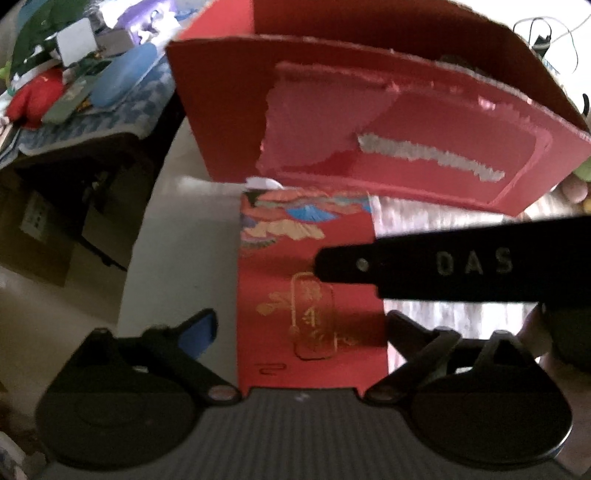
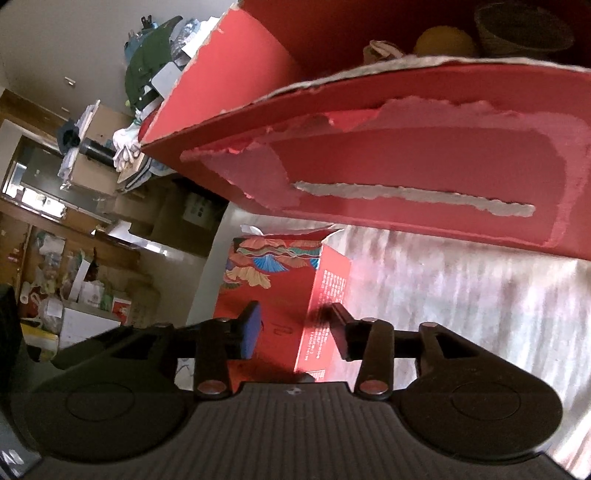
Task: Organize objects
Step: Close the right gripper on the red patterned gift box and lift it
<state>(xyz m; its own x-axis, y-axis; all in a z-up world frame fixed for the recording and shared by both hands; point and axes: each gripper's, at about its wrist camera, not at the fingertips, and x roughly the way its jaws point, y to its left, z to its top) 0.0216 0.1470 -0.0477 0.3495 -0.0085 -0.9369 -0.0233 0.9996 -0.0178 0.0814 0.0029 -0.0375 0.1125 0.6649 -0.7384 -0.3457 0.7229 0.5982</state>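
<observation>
A small red box (image 1: 310,258) printed with coloured fans and gold writing lies flat on the table. My left gripper (image 1: 303,321) is open and straddles its near end, with a sliver of table showing beside the left finger. My right gripper (image 2: 295,321) has its jaws partly apart over the same small red box (image 2: 269,288). Its blue pad is above the top face and its other finger is by the lettered side. One right finger (image 1: 443,266) reaches across the box from the right. Just behind stands a large red carton (image 1: 369,110) with torn paper.
The large red carton (image 2: 406,158) holds a yellow ball (image 2: 443,40) and a woven basket (image 2: 524,26). A pale striped cloth (image 2: 461,295) covers the table on the right. A cluttered side table (image 1: 92,92) stands far left, with shelves and cardboard boxes (image 2: 92,173) behind.
</observation>
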